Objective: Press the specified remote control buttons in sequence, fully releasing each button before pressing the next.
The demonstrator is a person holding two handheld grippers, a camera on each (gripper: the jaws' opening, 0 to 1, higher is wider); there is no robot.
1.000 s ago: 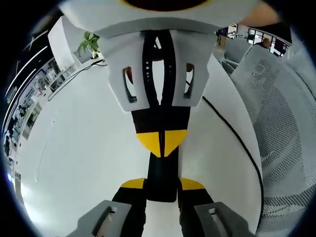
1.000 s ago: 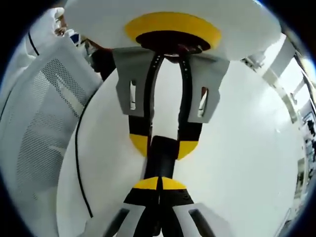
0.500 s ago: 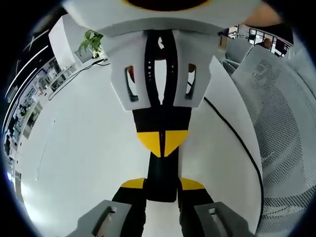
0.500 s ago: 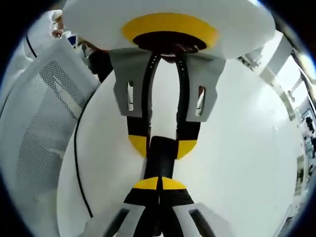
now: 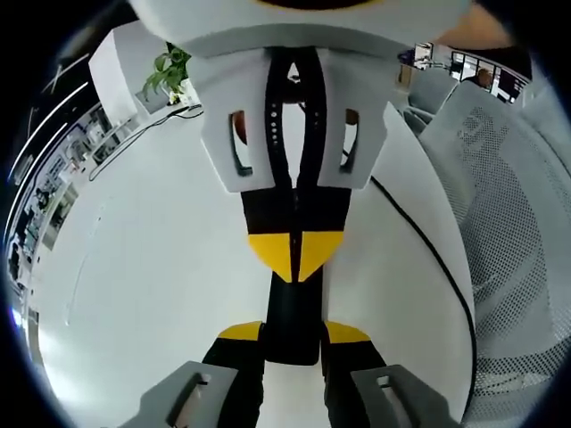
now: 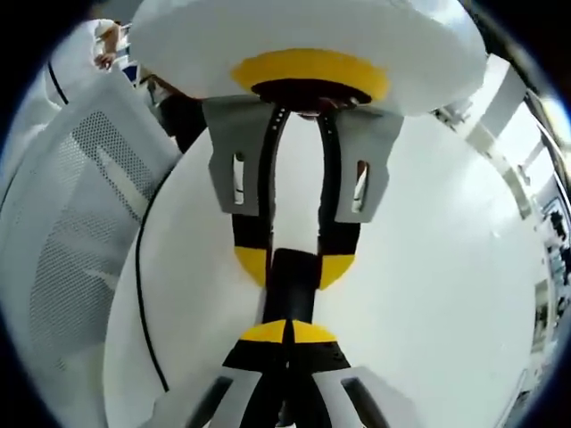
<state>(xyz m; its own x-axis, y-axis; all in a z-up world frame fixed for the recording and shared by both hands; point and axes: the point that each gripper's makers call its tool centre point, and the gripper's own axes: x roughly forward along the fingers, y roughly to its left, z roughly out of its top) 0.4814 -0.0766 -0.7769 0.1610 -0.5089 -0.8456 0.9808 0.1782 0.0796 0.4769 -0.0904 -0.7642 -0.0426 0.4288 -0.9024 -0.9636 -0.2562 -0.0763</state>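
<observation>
White tabletop (image 5: 143, 294) carries a slim, rigid black remote control (image 5: 293, 316), clamped endwise by left gripper (image 5: 293, 332); right gripper (image 6: 287, 332), jaws closed, presses it.

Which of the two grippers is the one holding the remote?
The left gripper: its yellow-tipped jaws clamp the remote, one on each side. The right gripper has its jaws shut together, tips at the remote.

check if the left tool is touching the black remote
Touching. In the left gripper view, the left tool has its yellow-tipped jaws closed against both sides of the slim black remote control, no gap showing.
</observation>
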